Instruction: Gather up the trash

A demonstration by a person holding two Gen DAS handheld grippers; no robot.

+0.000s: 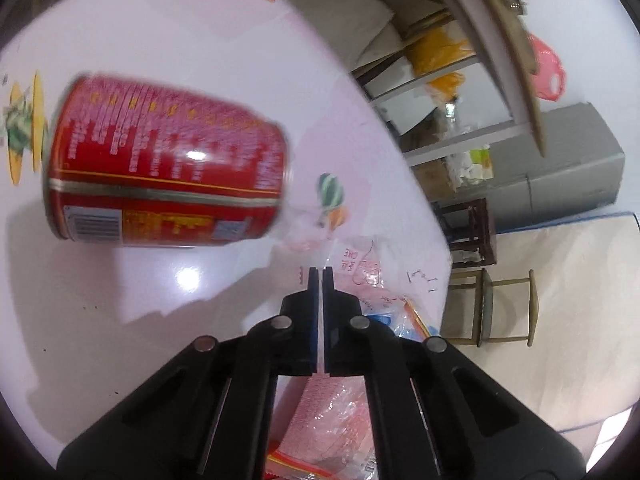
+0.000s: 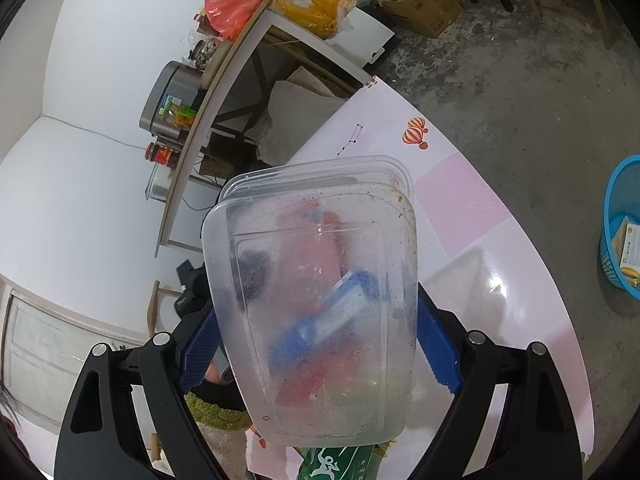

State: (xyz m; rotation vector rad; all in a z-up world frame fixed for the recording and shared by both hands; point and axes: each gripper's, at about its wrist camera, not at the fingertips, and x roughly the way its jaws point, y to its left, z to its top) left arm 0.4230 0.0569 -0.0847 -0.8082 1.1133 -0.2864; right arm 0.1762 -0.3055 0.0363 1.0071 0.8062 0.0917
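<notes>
Left tool (image 1: 322, 274), low in the middle of its frame, has its black jaws pressed together with only a sliver of light between them and nothing caught there. Clear and pink plastic wrappers (image 1: 360, 276) lie on the white bench (image 1: 120, 344) just beyond and beneath its tips. A red drink can (image 1: 164, 168) fills the upper left, blurred, lying on its side on or just over the bench; whether it touches I cannot tell.

Right tool (image 2: 320, 344) stands wide, its blue pads (image 2: 438, 350) against either side of a clear plastic food box (image 2: 316, 300) that it holds up over the bench. The box walls are smeared and speckled with food residue, and a second clear box or lid (image 2: 320, 172) appears nested behind its rim. Blue and red shapes show through the plastic; whether they lie inside or behind it is unclear. A green packet (image 2: 340, 462) shows at the bottom edge.

A blue mesh wastebasket (image 2: 622, 224) stands on the floor at the right edge with a carton or two already in it. By my reading the collecting is only begun: the box is in hand, while can, wrappers and packet remain.
</notes>
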